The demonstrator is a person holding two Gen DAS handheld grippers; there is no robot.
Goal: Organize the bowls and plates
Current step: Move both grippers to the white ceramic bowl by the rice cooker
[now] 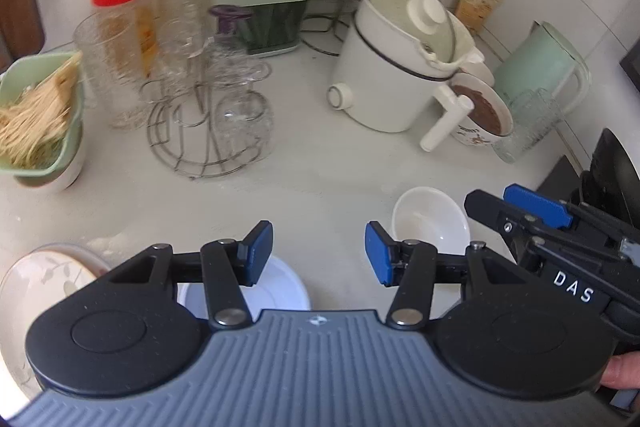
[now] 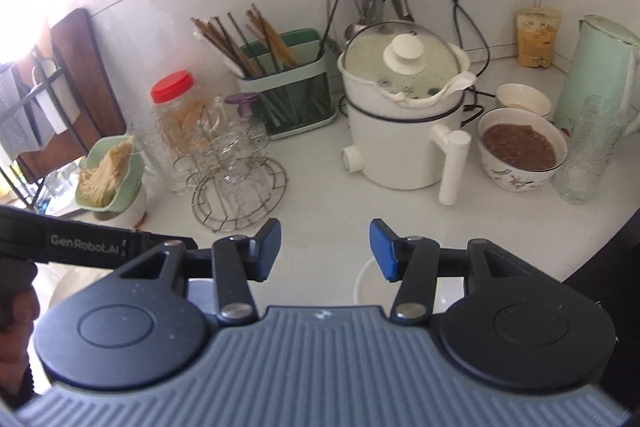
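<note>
My left gripper [image 1: 319, 253] hangs open over the white counter with nothing between its blue pads. A white plate [image 1: 280, 293] lies just under its left finger. A small white bowl [image 1: 430, 223] sits to the right of it, and a leaf-patterned plate [image 1: 44, 279] lies at the lower left. My right gripper [image 2: 324, 247] is also open and holds nothing. The same white bowl [image 2: 372, 287] shows partly below its right finger. In the left wrist view one of the right gripper's pads [image 1: 536, 205] reaches in beside the bowl.
At the back stand a white electric pot [image 2: 400, 131], a bowl of brown food [image 2: 520, 151], a wire rack of glasses [image 2: 236, 179], a chopstick holder [image 2: 288, 91], a mint jug [image 2: 600, 71] and a green bowl of noodles [image 2: 108, 175]. A dark stovetop edge [image 1: 560, 175] is at the right.
</note>
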